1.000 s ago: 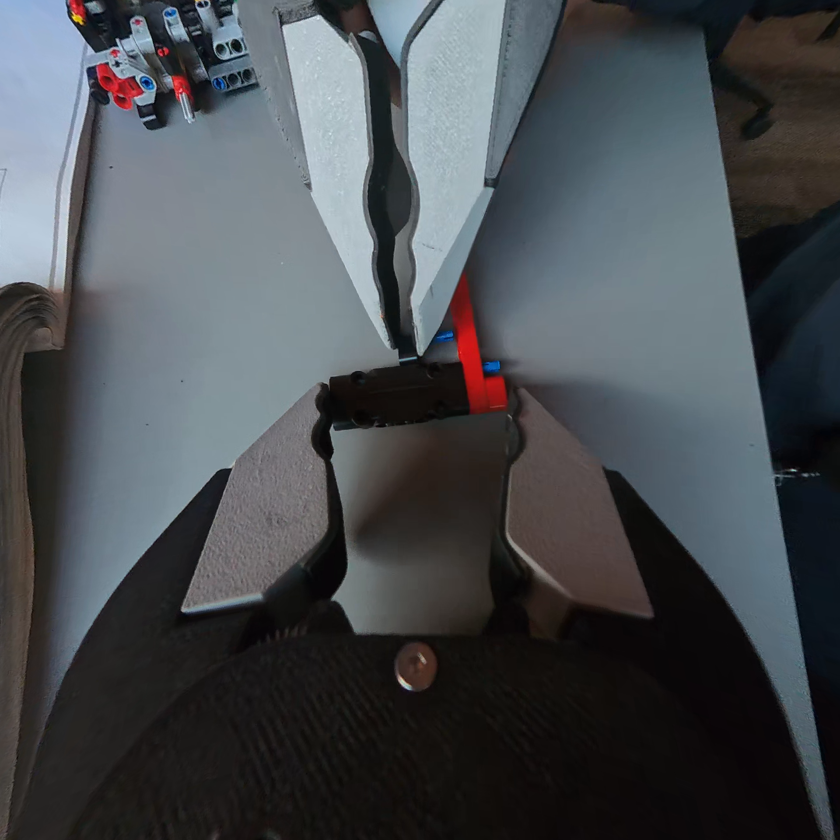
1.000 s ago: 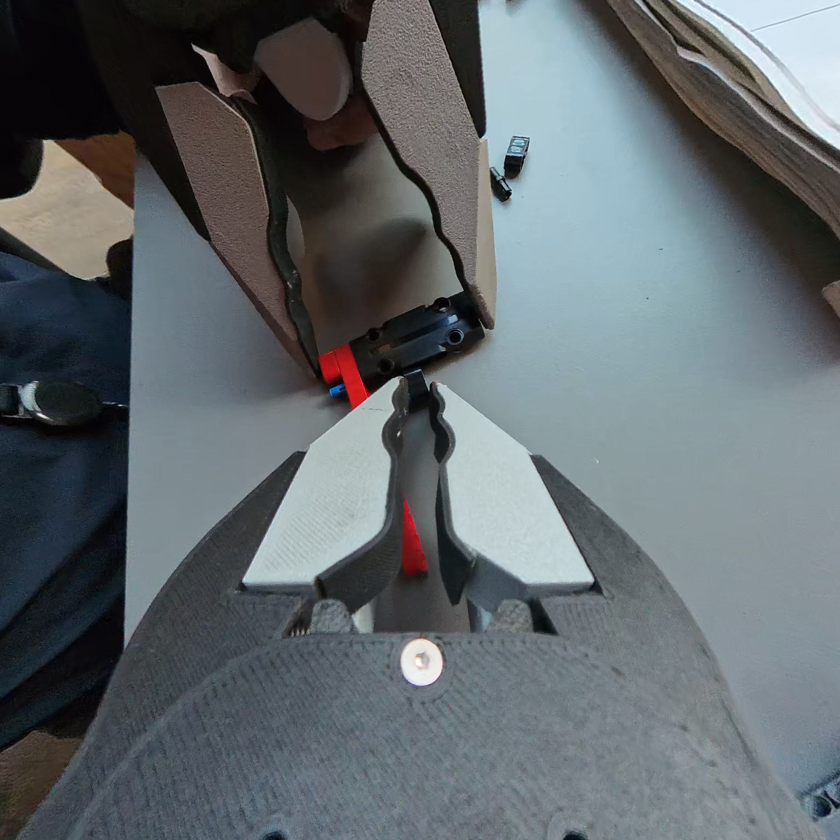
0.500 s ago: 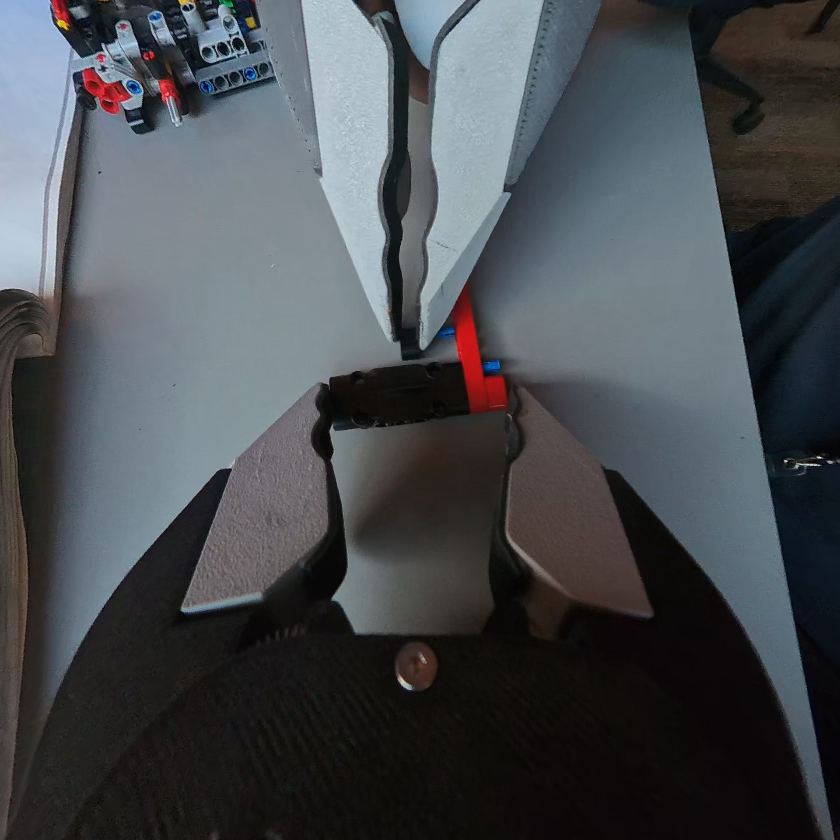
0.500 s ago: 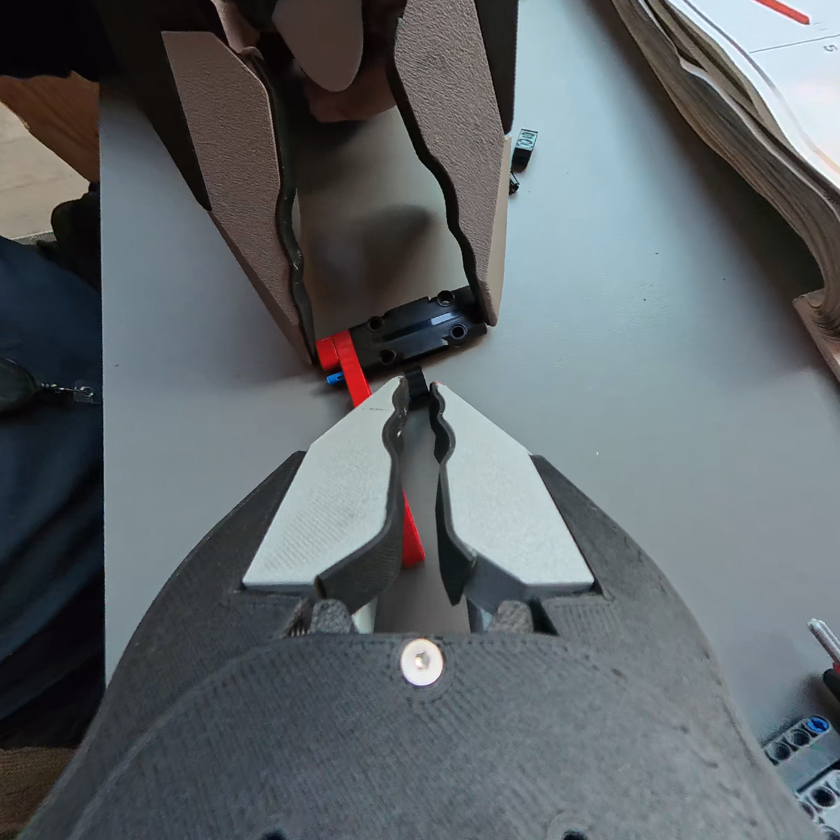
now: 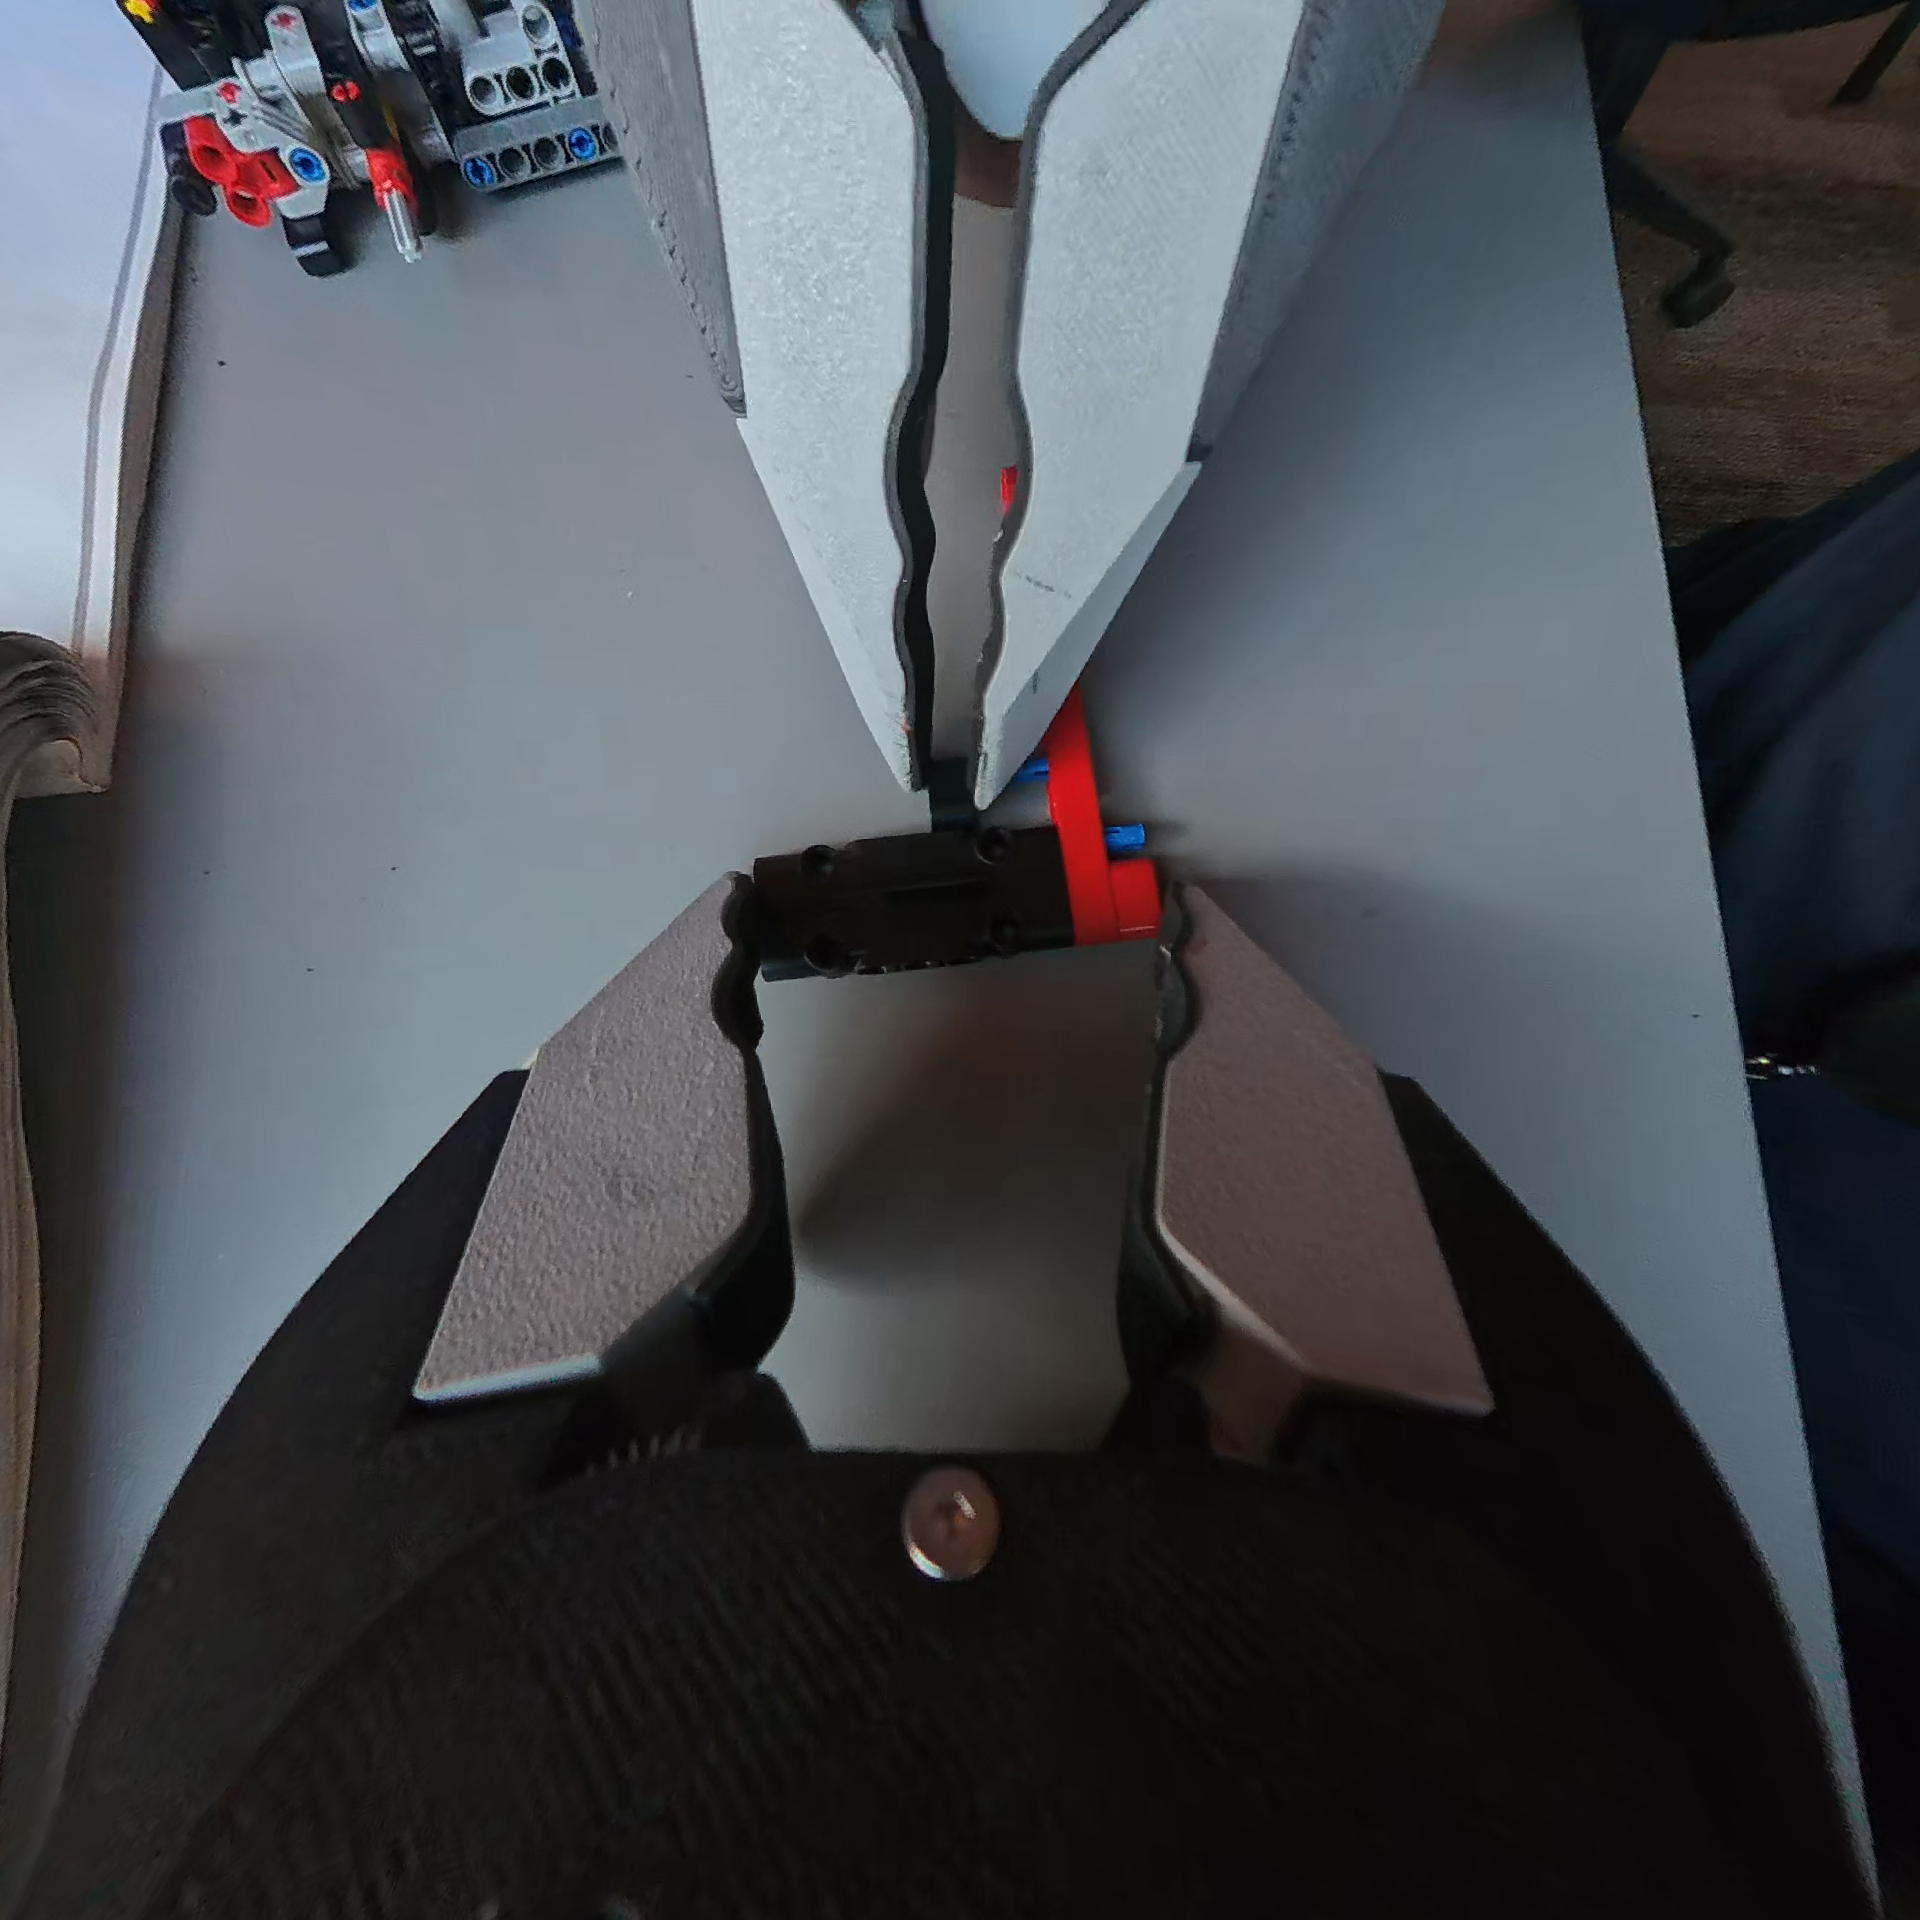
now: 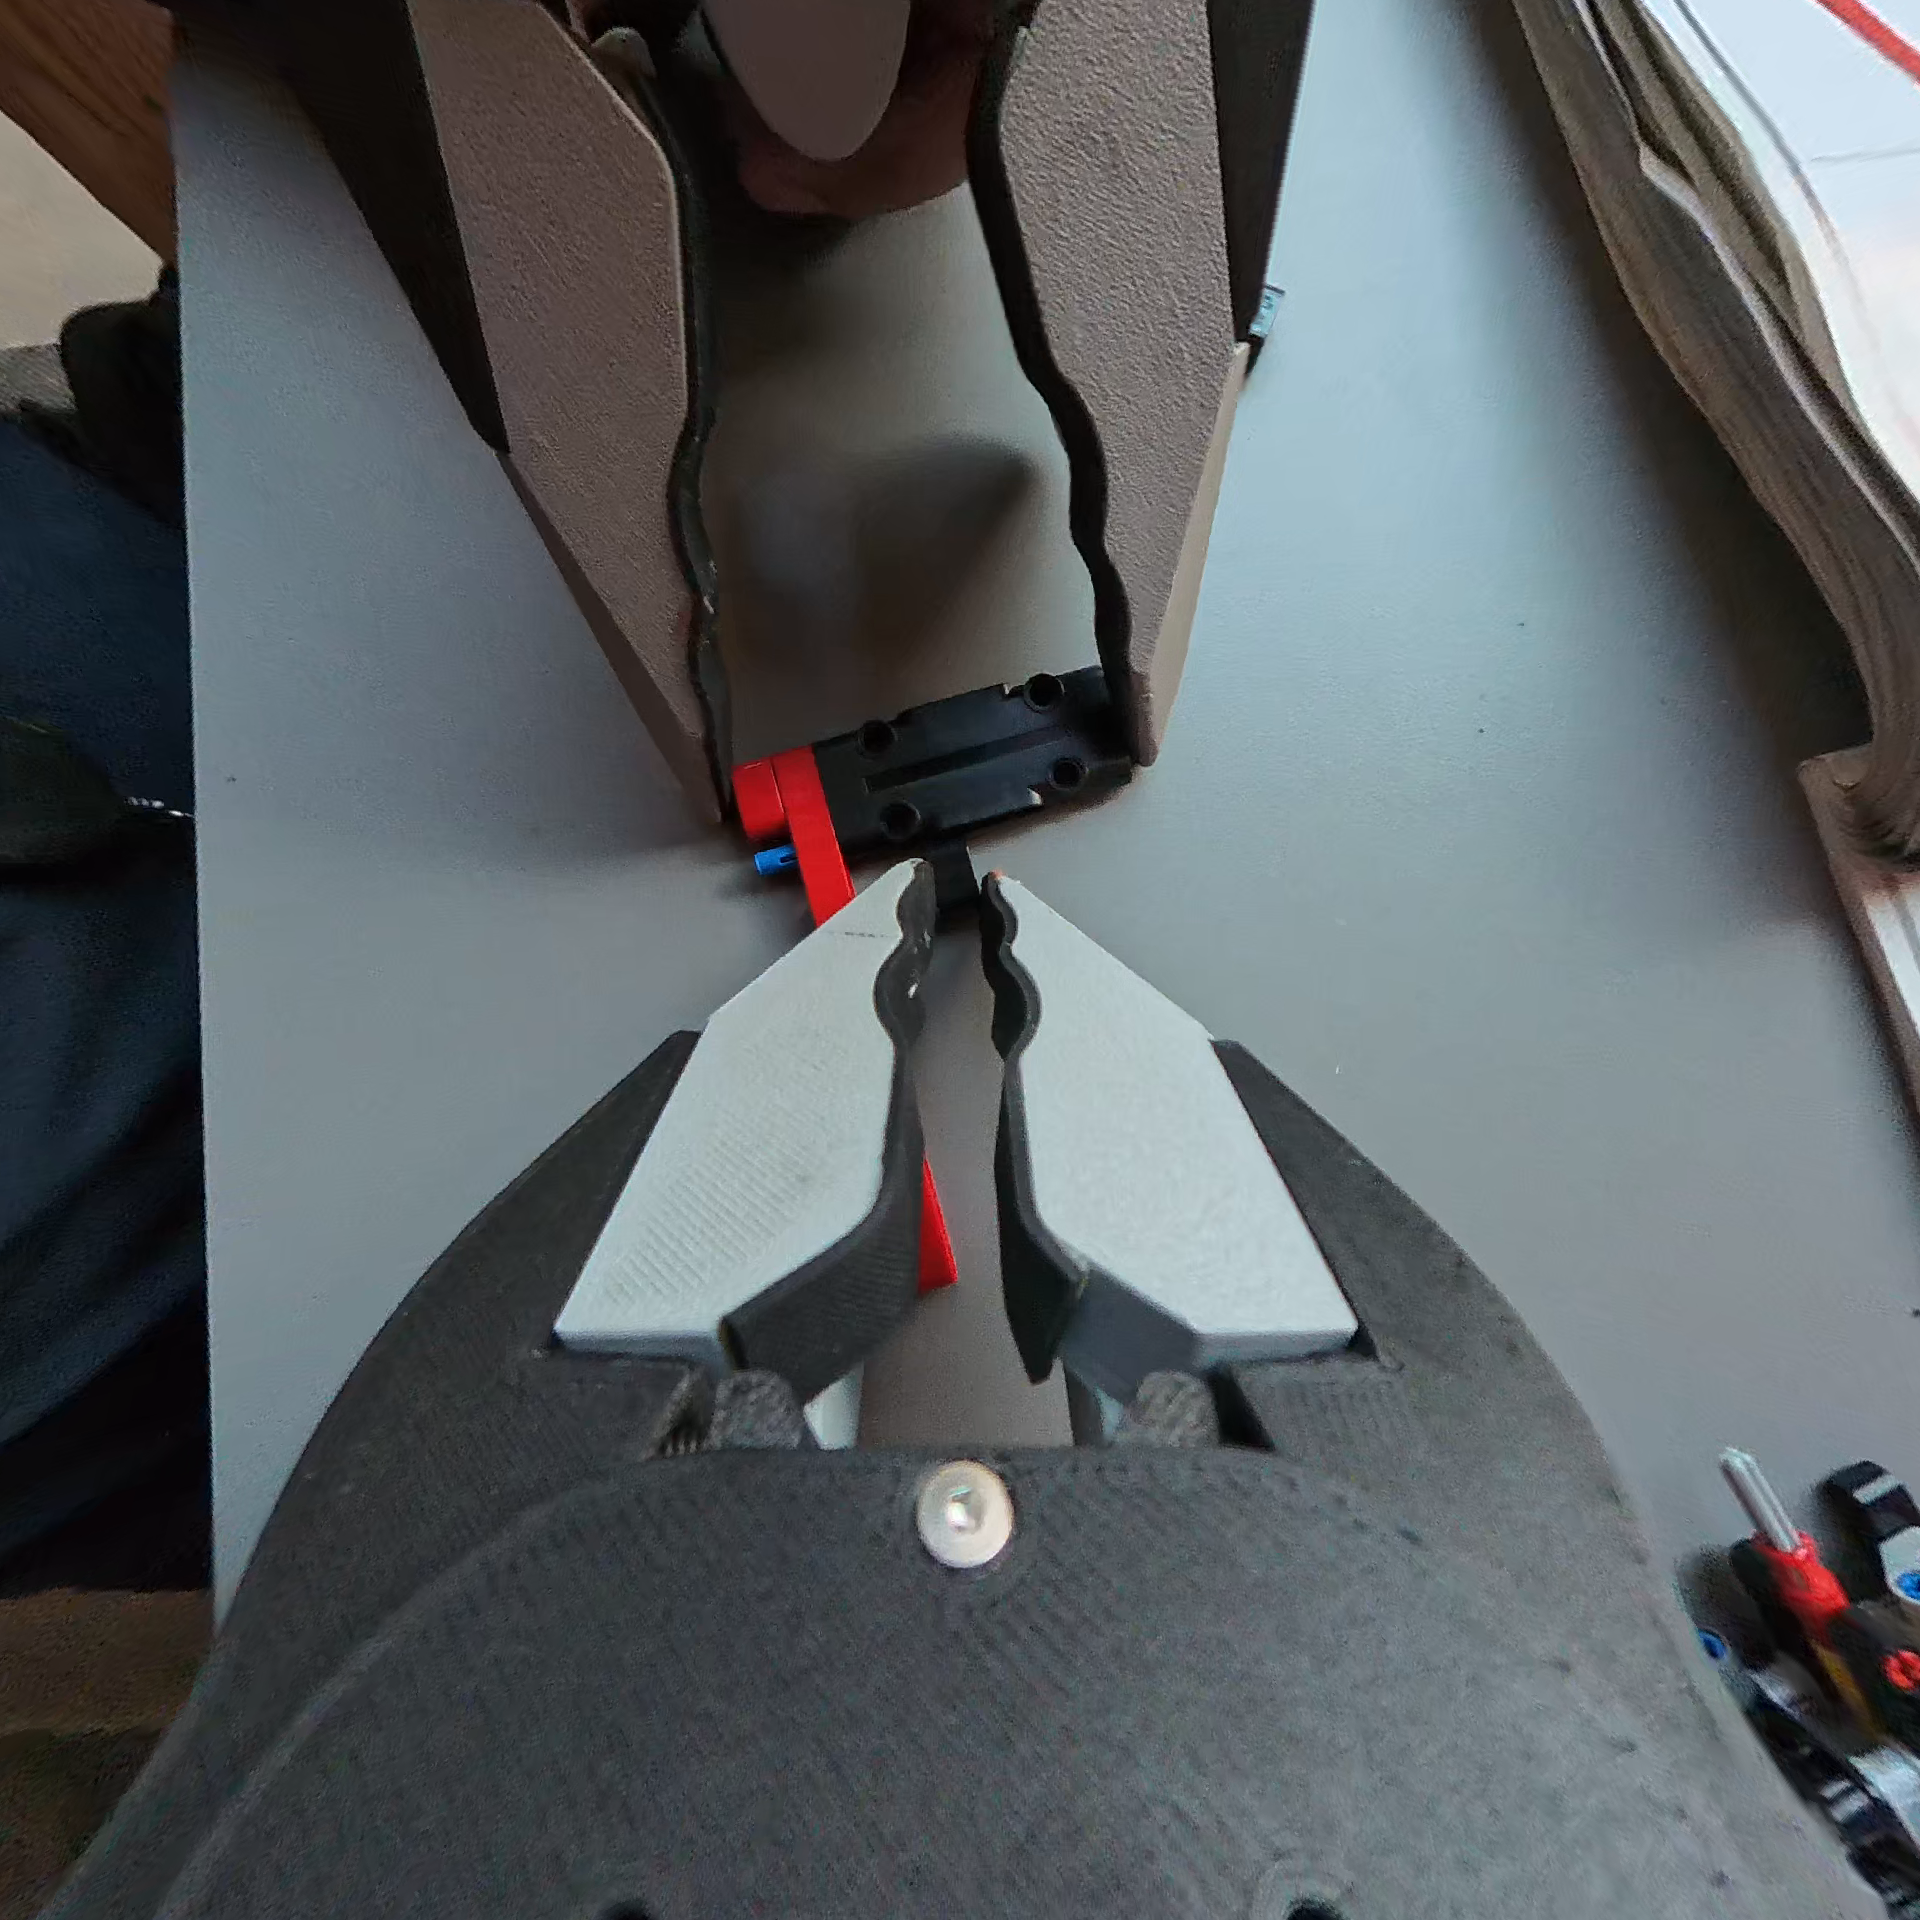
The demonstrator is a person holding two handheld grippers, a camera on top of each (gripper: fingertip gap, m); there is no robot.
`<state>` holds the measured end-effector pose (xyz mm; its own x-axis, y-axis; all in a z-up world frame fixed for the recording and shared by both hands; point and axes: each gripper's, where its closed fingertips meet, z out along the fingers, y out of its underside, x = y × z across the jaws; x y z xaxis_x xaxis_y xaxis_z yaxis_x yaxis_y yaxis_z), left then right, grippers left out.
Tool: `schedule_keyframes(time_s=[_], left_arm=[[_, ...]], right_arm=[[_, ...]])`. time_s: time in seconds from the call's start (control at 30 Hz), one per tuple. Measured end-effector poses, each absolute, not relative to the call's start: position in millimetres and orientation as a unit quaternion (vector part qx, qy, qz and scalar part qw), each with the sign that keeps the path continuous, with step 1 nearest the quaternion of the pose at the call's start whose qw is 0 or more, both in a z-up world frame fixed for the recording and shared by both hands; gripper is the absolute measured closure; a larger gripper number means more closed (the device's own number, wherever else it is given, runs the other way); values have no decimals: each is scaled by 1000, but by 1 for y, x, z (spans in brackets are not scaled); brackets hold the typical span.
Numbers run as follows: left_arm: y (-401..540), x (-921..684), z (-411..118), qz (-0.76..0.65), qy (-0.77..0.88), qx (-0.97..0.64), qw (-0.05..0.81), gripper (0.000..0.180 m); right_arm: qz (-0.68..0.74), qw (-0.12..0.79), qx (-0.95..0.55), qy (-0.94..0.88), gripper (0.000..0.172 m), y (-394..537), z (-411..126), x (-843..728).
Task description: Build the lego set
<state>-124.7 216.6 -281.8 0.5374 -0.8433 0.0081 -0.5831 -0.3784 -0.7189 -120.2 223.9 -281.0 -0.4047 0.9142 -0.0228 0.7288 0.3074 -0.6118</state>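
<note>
Black block (image 5: 914,904): it is lying on the grey bench (image 5: 416,623), lengthways between your two left fingertips; hard, glossy plastic, boxy, with round holes in its top face.
Red parts: a flat red beam (image 5: 1075,821) and a short red end piece (image 5: 1132,904) are sitting on the block's right end, the beam running away toward the far side; smooth, bright plastic.
Blue pin (image 5: 1124,833): it is poking out of the beam's right side, small and ribbed.
Left gripper (image 5: 958,914): you are holding it wide, its rough grey fingers spanning the block end to end, one wavy black pad on the black end, the other against the red end.
Small black peg (image 5: 951,800): it is touching the block's far side.
Right gripper (image 6: 956,883): you are keeping it almost closed, its pale fingertips pinching that peg.
Far left: a cluster of grey, black and red toy building parts (image 5: 364,135) is standing well apart.
Left edge: a thick stack of pages (image 5: 42,707) is lying there.
</note>
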Motion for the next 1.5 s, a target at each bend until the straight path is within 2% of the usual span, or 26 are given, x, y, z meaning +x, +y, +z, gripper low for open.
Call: schedule_keyframes(time_s=[0.1, 0.23, 0.33, 0.77, 0.83, 1.0, 1.03, 1.1, 1.17, 1.3, 1.5], left_arm=[[217, -125, -282, -191, 440, -809, 341, 105], [216, -124, -282, -193, 443, -807, 340, 105], [216, -124, -282, -193, 443, -807, 340, 104], [216, -124, -282, -194, 443, -807, 339, 105], [216, -124, -282, -194, 443, -807, 339, 105], [216, -124, -282, -194, 443, -807, 339, 105], [216, -124, -282, -194, 443, -807, 339, 105], [216, -124, -282, -194, 444, -807, 339, 105], [215, -124, -282, -194, 444, -807, 339, 105], [215, -124, -282, -194, 444, -806, 339, 105], [214, -123, -282, -196, 447, -805, 338, 105]], right_arm=[[267, 179, -502, -803, 166, 223, -281, -121], [296, 150, -491, -806, 164, 221, -281, -119], [308, 124, -484, -809, 157, 218, -280, -115], [357, 86, -477, -799, 155, 217, -278, -112], [374, 63, -471, -797, 140, 213, -276, -110], [388, 26, -444, -807, 117, 204, -272, -102], [373, 38, -434, -819, 117, 203, -273, -101], [329, 88, -421, -840, 132, 208, -278, -105], [300, 123, -411, -852, 138, 211, -280, -108], [281, 150, -389, -864, 136, 212, -282, -107], [283, 174, -379, -864, 142, 213, -282, -108]])
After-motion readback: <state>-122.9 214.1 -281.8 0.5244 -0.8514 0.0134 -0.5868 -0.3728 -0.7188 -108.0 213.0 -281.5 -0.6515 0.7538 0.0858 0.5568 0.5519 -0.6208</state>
